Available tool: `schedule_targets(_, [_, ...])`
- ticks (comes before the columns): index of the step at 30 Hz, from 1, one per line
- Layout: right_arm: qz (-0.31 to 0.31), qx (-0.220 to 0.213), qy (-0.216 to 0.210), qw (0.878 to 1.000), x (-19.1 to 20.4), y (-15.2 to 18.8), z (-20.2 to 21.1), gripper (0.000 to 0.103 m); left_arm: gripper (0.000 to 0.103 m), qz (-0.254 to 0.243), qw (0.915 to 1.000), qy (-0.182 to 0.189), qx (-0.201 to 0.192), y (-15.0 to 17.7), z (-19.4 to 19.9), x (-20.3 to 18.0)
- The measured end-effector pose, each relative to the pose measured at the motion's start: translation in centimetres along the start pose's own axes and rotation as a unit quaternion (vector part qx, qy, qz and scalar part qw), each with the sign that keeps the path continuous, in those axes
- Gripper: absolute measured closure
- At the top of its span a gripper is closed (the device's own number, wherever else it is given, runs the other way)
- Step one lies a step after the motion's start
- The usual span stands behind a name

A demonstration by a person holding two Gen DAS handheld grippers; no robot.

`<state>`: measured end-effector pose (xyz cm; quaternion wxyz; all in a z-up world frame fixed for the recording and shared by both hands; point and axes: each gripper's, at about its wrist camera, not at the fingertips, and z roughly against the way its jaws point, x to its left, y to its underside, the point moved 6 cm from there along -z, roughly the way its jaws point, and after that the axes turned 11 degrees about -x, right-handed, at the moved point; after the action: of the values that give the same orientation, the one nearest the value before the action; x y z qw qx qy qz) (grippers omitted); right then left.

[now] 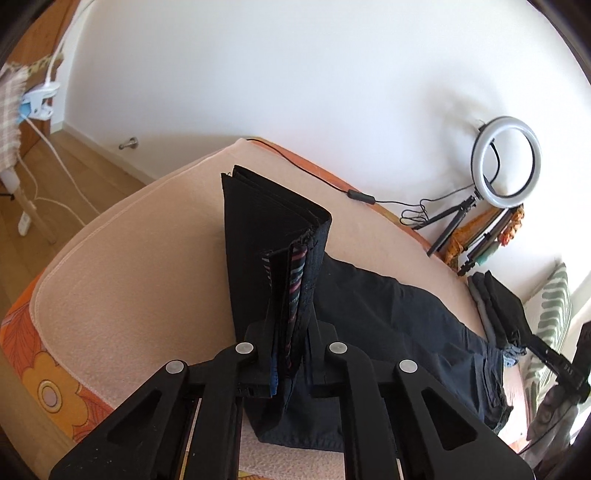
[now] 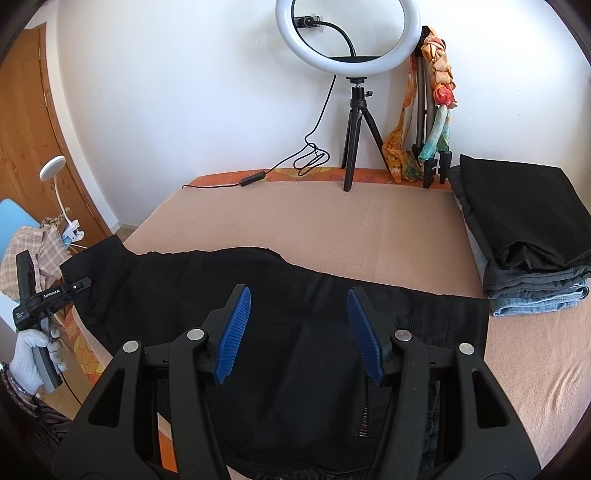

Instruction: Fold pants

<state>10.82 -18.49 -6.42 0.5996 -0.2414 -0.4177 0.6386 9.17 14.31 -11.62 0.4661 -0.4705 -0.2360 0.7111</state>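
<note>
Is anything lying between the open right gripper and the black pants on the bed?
Nothing visible does. The right gripper hangs open directly over the black pants, with only bare fabric between its fingers. The folded stack sits off to the side.

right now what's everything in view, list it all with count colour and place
pants: 1, black, spread across the blanket, one end lifted
blanket: 1, peach, over the bed
folded clothes: 1 stack, black, grey and denim blue, far right on the blanket
ring light: 1, white on black tripod, by the wall
scarf: 1, orange and teal, beside the ring light
left claw: shut on the pants
right claw: open, over the pants
</note>
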Motion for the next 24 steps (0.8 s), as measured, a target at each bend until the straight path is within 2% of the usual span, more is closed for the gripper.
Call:
schedule_targets(5, [-0.038,0.025,-0.052,0.998,1.5,0.0,-1.5,0.045,0.095,-0.059,0.9974,0.034,0.025,1.6,-0.7,-3.6])
schedule_targets(7, [-0.055,0.039,-0.074,0.995,2.4,0.2,-2.4,0.037,0.096,-0.074,0.9956,0.04,0.042,2.6,-1.3,-4.6])
schedule_targets(11, [-0.078,0.079,-0.118,0.987,5.0,0.2,-5.0,0.035,0.096,-0.095,0.9917,0.053,0.067,4.3,-2.0,-6.0])
schedule_targets(16, [-0.1,0.136,-0.18,0.969,9.7,0.8,-9.4,0.034,0.096,-0.102,0.9905,0.063,0.067,4.3,-1.8,-6.7])
schedule_targets(19, [-0.143,0.18,-0.204,0.952,12.2,2.6,-12.9,0.034,0.096,-0.095,0.9913,0.067,0.063,4.1,-1.6,-6.9])
schedule_targets(22, [-0.185,0.217,-0.22,0.933,14.4,4.8,-15.8,0.034,0.096,-0.088,0.9915,0.072,0.062,3.9,-1.4,-7.0])
schedule_targets(24, [-0.192,0.229,-0.22,0.929,15.7,5.9,-17.2,0.034,0.096,-0.09,0.9909,0.078,0.062,4.0,-1.6,-8.1])
